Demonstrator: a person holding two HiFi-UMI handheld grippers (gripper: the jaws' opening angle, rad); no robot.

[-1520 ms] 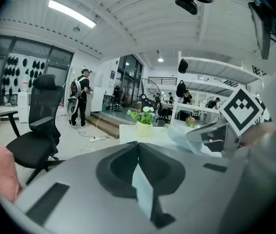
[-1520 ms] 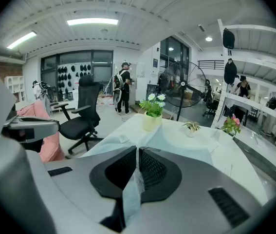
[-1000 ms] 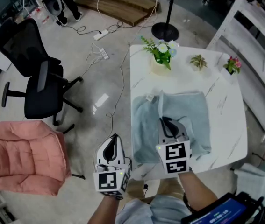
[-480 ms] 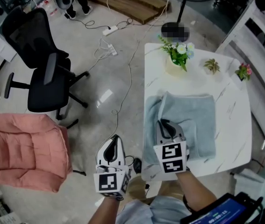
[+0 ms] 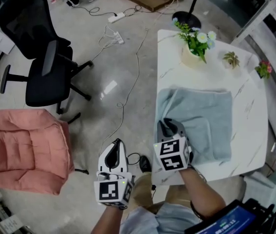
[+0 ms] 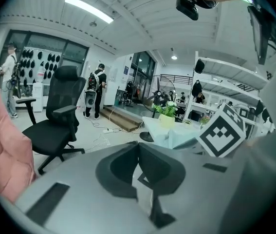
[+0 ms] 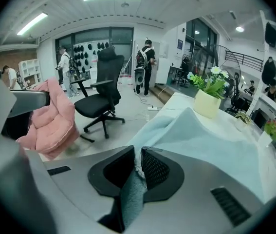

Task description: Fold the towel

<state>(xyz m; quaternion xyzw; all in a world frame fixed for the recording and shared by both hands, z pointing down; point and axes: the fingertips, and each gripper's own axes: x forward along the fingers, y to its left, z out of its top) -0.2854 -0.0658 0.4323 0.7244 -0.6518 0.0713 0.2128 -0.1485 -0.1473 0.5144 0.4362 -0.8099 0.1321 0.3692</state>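
Head view: flowerpot point(image 5: 192, 58) beyond towel point(image 5: 201, 118)

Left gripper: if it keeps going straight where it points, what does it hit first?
Likely nothing close. The left gripper, fingers shut and empty, aims past the left side of the table, so bare floor near the cable probably comes first. Depth is unclear.

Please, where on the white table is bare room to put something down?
The widest bare patch of the table is the strip right of the towel, up to the table's edge. The far edge is crowded: flower pot, small green plant, pink-flowered plant. A narrower bare band lies between them and the towel.
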